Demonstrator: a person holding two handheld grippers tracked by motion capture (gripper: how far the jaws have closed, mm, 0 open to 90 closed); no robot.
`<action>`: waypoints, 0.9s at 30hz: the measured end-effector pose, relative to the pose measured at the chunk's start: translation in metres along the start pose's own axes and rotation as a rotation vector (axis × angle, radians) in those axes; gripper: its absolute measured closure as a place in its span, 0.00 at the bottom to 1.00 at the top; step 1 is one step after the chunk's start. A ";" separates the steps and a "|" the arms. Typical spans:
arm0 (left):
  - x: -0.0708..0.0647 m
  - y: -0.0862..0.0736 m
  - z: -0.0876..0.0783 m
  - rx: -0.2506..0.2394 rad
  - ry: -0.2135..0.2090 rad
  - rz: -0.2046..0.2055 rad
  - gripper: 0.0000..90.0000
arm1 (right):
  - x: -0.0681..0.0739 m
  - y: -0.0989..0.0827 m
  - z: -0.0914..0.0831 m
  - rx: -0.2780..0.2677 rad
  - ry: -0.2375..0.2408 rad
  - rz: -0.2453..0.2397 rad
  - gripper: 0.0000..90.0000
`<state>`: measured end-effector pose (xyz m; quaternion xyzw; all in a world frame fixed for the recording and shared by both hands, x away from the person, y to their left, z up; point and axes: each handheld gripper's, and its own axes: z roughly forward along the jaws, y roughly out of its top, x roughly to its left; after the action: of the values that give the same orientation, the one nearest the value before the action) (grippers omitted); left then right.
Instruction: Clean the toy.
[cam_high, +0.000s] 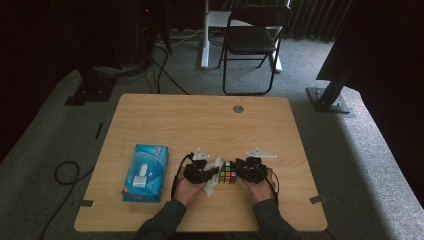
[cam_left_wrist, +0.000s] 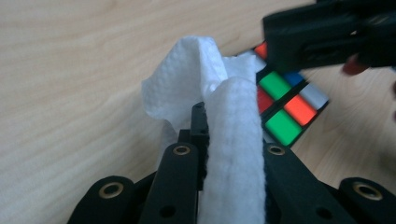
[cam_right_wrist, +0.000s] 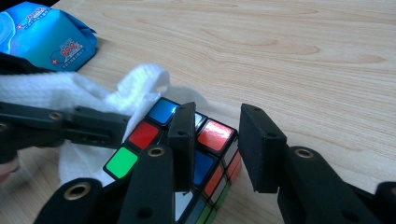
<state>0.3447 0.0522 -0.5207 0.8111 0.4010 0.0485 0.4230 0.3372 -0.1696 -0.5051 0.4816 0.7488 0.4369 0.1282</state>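
Work in hand: wiping a cube (cam_high: 227, 172) with a wipe (cam_high: 212, 176); judged from what the jaws hold.

Cube, place: on the table (cam_high: 200, 120), near its front edge, about midway along it, between the two grippers. Mixed colours on top, so it reads as scrambled.

Left gripper (cam_left_wrist: 232, 122): clamped on the wipe. A thick white fold runs up between the jaws and bunches past the tips, so cloth, not plastic, would meet the cube. In the high view the left gripper (cam_high: 199, 172) sits just left of the cube.

Wipe, contact: in the right gripper view the wipe (cam_right_wrist: 88, 107) lies against the cube's far side, touching or very nearly so.

Right gripper (cam_right_wrist: 215, 140): jaws drawn in on one corner of the cube (cam_right_wrist: 187, 149), one jaw across the top stickers, the other outside the edge. Probable reason: to brace the cube so that it does not slide while rubbed.

Pack (cam_high: 145, 172): blue, flat on the table, near the front left corner, well apart from the cube; likely the wipe's source, parked out of the working area.

Risk: a corner hold is slight; a firm wipe could twist the cube loose.
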 end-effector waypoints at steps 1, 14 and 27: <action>0.000 -0.002 0.003 0.016 0.007 0.000 0.92 | 0.000 0.000 0.000 0.000 0.000 0.000 0.74; 0.001 -0.011 0.017 0.049 0.044 0.014 0.94 | 0.000 0.000 0.000 -0.003 -0.004 0.001 0.75; -0.007 -0.013 -0.011 -0.026 -0.065 0.014 0.95 | 0.000 0.000 0.000 -0.004 -0.004 0.002 0.75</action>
<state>0.3272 0.0584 -0.5214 0.8095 0.3805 0.0305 0.4461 0.3372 -0.1696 -0.5055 0.4830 0.7472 0.4376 0.1302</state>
